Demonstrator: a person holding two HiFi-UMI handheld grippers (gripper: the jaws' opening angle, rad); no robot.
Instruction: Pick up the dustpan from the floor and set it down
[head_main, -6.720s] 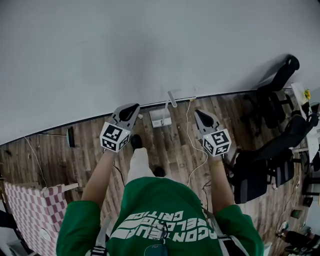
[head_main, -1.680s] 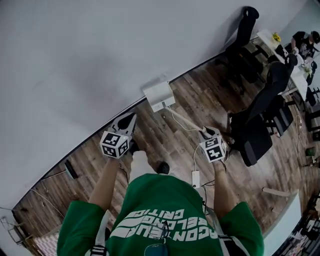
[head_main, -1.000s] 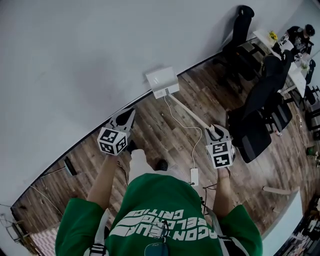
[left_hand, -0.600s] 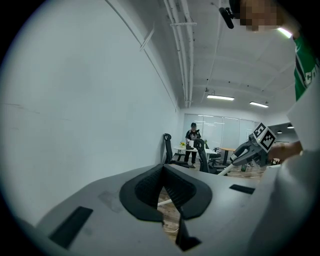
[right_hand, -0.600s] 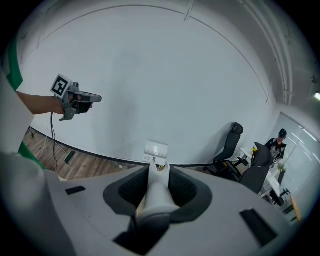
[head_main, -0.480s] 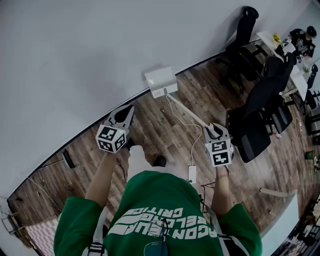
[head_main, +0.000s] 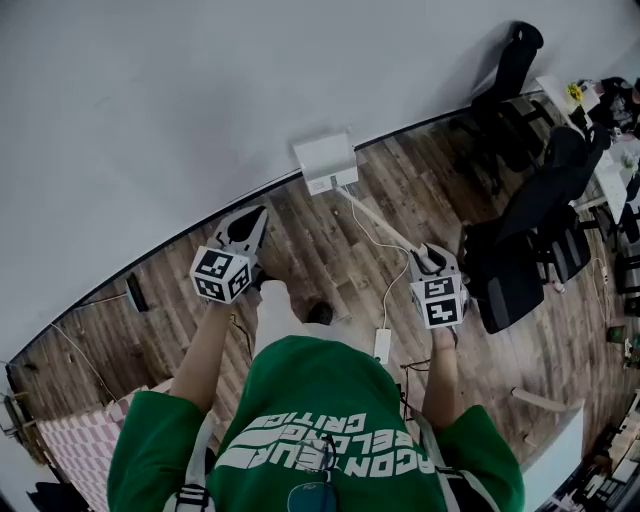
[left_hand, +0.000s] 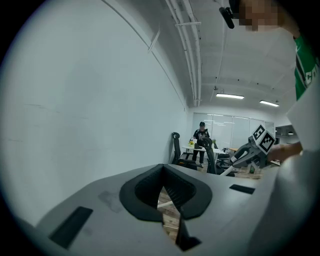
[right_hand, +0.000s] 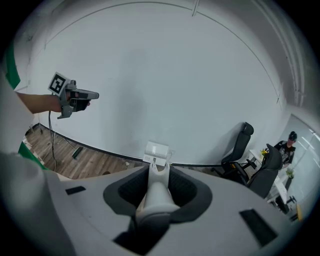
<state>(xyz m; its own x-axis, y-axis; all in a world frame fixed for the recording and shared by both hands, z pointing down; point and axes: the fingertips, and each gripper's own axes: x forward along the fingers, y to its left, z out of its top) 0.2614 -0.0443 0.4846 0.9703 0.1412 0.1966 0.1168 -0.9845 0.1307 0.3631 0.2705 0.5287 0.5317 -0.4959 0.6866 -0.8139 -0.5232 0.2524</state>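
The white dustpan (head_main: 325, 162) has its pan down by the foot of the wall, and its long pale handle (head_main: 385, 228) slants back toward me. My right gripper (head_main: 428, 262) is shut on the handle's upper end. In the right gripper view the handle (right_hand: 157, 192) runs out between the pads to the pan (right_hand: 156, 151). My left gripper (head_main: 250, 225) hovers level to the left of the pan, shut with nothing in it (left_hand: 162, 187). Each gripper also shows in the other's view: the left gripper (right_hand: 90, 95) and the right gripper (left_hand: 237, 159).
Black office chairs (head_main: 520, 270) crowd the right side. A white power strip (head_main: 381, 345) and its cable lie on the wood floor by my feet. A checked cloth (head_main: 70, 450) sits at lower left. A small dark object (head_main: 132, 292) lies by the wall. People stand at a far table (left_hand: 201, 137).
Several seconds ago both grippers were empty; the right one now holds the dustpan handle. Over the last second the left gripper drifted slightly, and the pan stayed near the wall.
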